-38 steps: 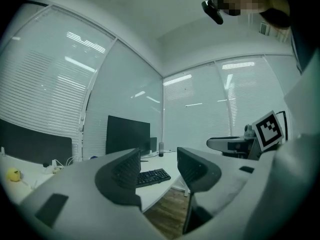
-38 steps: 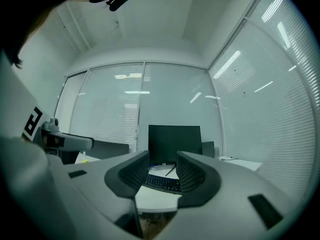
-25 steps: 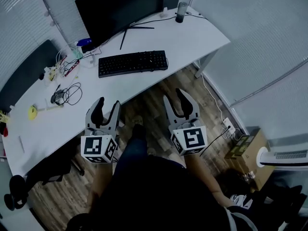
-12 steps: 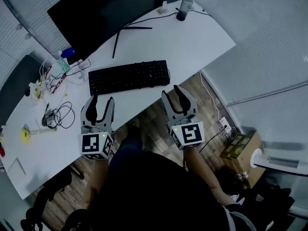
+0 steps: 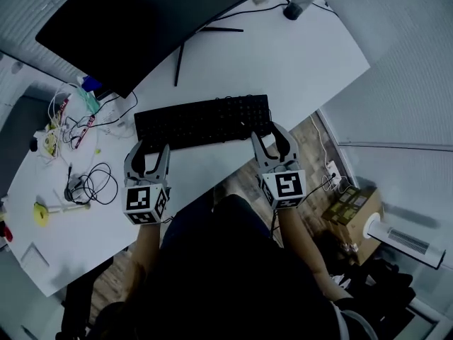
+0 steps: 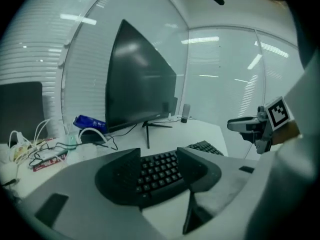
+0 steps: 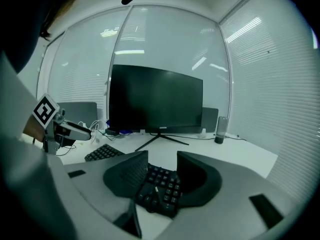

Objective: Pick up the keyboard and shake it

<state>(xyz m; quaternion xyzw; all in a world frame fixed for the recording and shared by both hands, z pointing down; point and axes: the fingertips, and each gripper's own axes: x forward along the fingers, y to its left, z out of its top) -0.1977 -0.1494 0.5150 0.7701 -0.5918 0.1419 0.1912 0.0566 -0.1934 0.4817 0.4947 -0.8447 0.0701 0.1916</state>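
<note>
Risks first: the keyboard [image 5: 203, 121] lies flat on the table [image 5: 311, 55], centre of the head view, just in front of the monitor [image 5: 134, 27] stand. A shallow bite on its thin near edge could let it slip or tip once shaken, esp if one side grips before the other. A big swing could also knock the monitor, and the loose cables [image 5: 90, 184] at left of frame sit near the left gripper [image 5: 151, 149] & could snag. Left gripper: jaws spread abt halfway, nothing in them, keys seen ahead thru the gap, no contact as far as I can tell. Right gripper [image 5: 270, 134]: jaws part open too, have just been opening a bit; the keyboard's right end shows in the gap but the pads aren't pressing it
</note>
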